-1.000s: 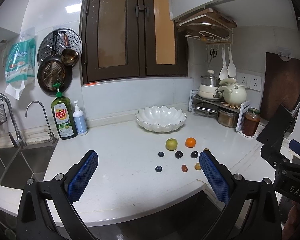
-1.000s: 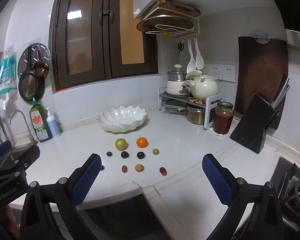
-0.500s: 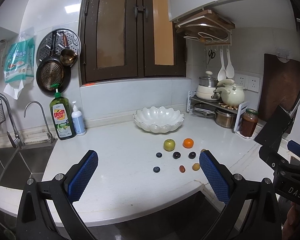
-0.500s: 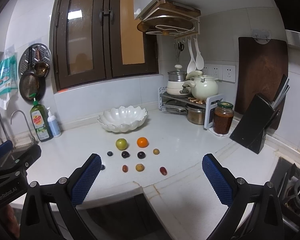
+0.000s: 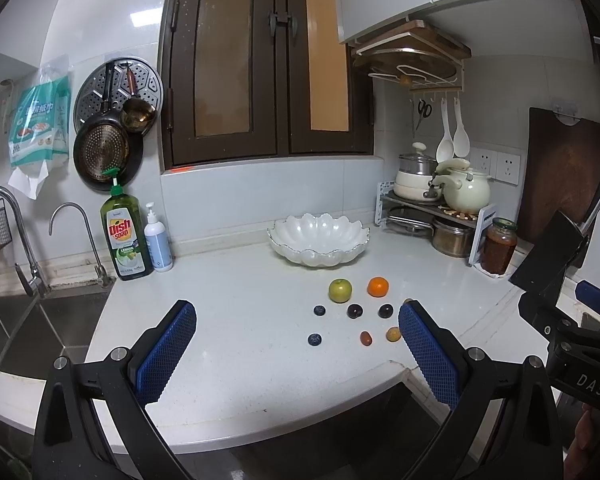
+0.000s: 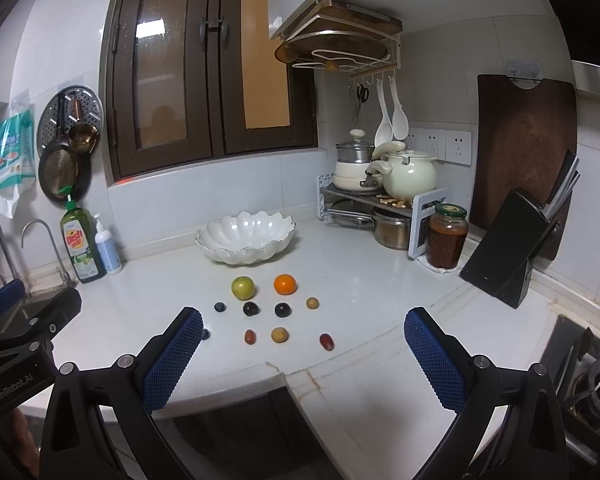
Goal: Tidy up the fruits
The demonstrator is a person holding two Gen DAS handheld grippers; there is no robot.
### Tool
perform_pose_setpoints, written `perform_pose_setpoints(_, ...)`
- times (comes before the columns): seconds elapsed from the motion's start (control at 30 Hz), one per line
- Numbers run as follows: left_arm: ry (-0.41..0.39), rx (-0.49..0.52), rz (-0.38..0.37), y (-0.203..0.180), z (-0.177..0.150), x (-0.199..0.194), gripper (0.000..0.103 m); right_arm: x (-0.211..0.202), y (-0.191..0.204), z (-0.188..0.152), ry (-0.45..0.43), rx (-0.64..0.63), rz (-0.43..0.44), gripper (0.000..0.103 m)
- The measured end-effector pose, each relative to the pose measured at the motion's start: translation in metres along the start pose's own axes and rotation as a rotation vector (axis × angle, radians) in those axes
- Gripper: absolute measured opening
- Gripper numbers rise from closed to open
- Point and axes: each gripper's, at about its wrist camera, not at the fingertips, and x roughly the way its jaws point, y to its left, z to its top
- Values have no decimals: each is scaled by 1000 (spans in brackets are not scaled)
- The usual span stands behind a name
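Both pairs of jaws stand spread wide with nothing between them: the left gripper (image 5: 296, 328) and the right gripper (image 6: 303, 334) hover side by side over the near edge of the white countertop (image 6: 360, 292). Fruit lies loose on that counter in rough rows, all pieces apart from one another. Farthest back sit a green apple (image 6: 243, 287) and an orange (image 6: 285, 284); behind them, near the wall, stands an empty white scalloped bowl (image 6: 246, 236). Next row holds a blueberry (image 6: 219, 307), two dark plums (image 6: 251, 309) and a small yellow-brown fruit (image 6: 312, 302). Nearest lie another blueberry (image 5: 315, 339), partly hidden by the right gripper's pad in its own view, a small red fruit (image 6: 250, 336), a yellowish fruit (image 6: 279, 335) and a second red one (image 6: 326, 341).
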Motion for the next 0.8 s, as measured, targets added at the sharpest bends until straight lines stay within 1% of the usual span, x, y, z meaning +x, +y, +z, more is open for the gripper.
perform_pose_setpoints(0.8, 0, 0, 5, 1, 0, 2, 103, 1, 0, 1, 2, -6, 1, 102)
